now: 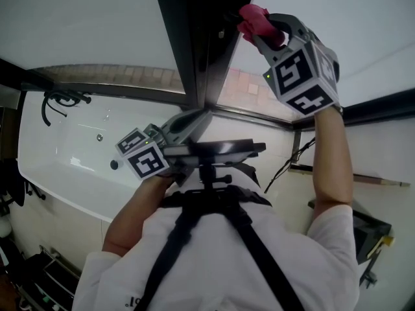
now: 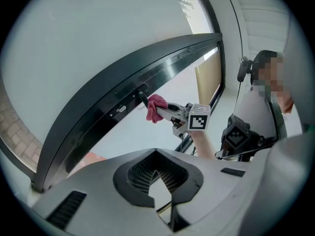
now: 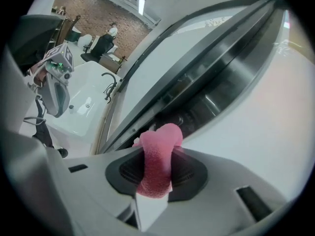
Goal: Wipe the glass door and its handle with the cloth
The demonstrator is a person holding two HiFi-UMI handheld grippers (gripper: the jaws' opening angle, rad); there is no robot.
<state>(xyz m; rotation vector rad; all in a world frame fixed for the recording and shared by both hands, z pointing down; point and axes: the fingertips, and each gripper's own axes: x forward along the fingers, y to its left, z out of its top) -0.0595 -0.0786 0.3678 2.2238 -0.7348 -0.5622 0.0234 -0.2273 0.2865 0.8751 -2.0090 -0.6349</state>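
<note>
The right gripper (image 1: pixel 260 28) is clamped on the pink cloth (image 1: pixel 250 13), which bulges out past its jaws. The cloth presses against the dark frame (image 1: pixel 194 37) of the glass door (image 1: pixel 337 11), touching the handle (image 2: pixel 142 97) that juts from the frame. The left gripper (image 1: pixel 203 116) hangs lower along the same frame, just beside its bottom rail, well apart from the cloth. Its jaws are drawn together at the tips with nothing between them. A white tub (image 1: pixel 71 148) lies left of the frame.
</note>
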